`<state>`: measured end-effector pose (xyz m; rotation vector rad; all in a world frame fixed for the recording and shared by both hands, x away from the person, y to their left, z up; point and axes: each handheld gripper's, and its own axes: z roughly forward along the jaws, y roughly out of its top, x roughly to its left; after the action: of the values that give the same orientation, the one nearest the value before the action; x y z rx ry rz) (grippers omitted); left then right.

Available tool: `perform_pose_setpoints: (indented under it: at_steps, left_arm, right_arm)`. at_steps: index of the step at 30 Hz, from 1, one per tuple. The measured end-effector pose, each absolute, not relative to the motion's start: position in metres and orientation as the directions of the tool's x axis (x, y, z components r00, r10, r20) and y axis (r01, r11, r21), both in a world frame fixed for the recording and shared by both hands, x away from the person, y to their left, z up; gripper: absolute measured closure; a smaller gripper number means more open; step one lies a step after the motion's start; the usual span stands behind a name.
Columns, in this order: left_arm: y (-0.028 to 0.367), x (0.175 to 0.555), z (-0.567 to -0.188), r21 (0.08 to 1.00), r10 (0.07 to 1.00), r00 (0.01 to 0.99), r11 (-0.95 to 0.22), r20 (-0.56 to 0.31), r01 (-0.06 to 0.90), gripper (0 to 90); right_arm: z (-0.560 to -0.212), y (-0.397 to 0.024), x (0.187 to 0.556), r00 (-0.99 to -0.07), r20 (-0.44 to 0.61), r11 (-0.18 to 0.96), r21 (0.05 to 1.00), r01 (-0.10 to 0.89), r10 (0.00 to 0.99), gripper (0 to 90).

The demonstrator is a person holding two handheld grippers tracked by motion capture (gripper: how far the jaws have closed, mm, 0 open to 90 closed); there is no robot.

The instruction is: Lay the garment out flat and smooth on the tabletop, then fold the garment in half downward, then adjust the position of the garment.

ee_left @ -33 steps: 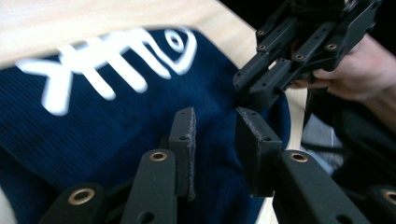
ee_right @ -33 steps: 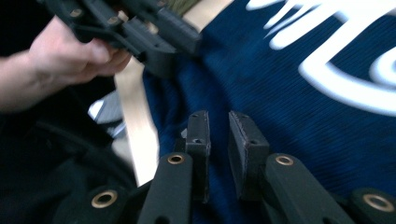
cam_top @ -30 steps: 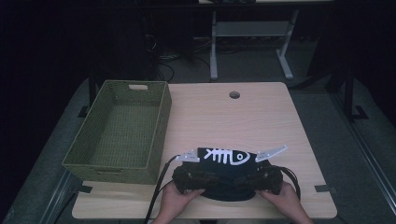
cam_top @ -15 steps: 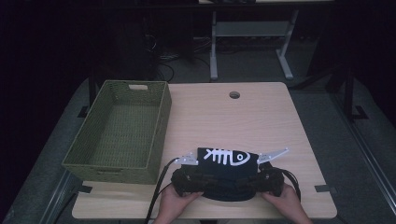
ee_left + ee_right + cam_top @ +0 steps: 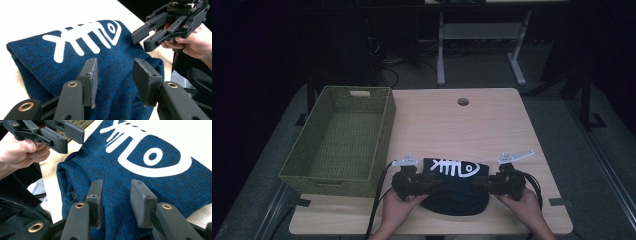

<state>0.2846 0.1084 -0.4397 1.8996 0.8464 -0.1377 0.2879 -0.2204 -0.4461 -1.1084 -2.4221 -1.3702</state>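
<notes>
So the worktop [image 5: 492,125] takes up the middle of the high view, light wood with a round hole [image 5: 463,102] near its far edge. On its left side sits a green woven basket [image 5: 337,172], nothing visible inside it.

Lower middle of the frame, right at the near edge, there's a dark blue knit sweater [image 5: 454,187], folded, with a white fish-skeleton print [image 5: 454,167] facing up. Part of it hangs just over the worktop's front edge.

Left gripper [image 5: 408,181] is at the sweater's left end, right gripper [image 5: 504,181] at its right end, each held by a hand [image 5: 398,207] coming in from the bottom.

In the left gripper view the fingers [image 5: 91,75] are apart, hovering over the knit, with the other gripper in the upper right of the frame. Same deal in the right gripper view: fingers [image 5: 96,195] spread, fabric between and below them, not pinched.
</notes>
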Motion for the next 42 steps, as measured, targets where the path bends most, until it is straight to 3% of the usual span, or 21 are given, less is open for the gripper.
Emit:
perform_pose_setpoints:
  at_steps: [18, 29, 42]
  left_arm:
    - [0.115, 0.290, -0.438, 0.753, 0.553, 0.718, -0.226, -0.423, 0.618, 53.1]
    - [0.126, 0.291, -0.448, 0.734, 0.633, 0.654, -0.192, -0.414, 0.652, 50.4]
    - [0.126, 0.288, -0.462, 0.717, 0.692, 0.594, -0.157, -0.411, 0.679, 46.0]
  right_arm:
    - [-0.443, -0.228, 0.286, -0.696, 0.436, 0.289, 0.686, 0.667, 0.570, 59.3]
    - [-0.448, -0.244, 0.288, -0.633, 0.401, 0.247, 0.681, 0.689, 0.662, 52.9]
    - [-0.467, -0.248, 0.283, -0.566, 0.437, 0.186, 0.653, 0.734, 0.699, 49.5]
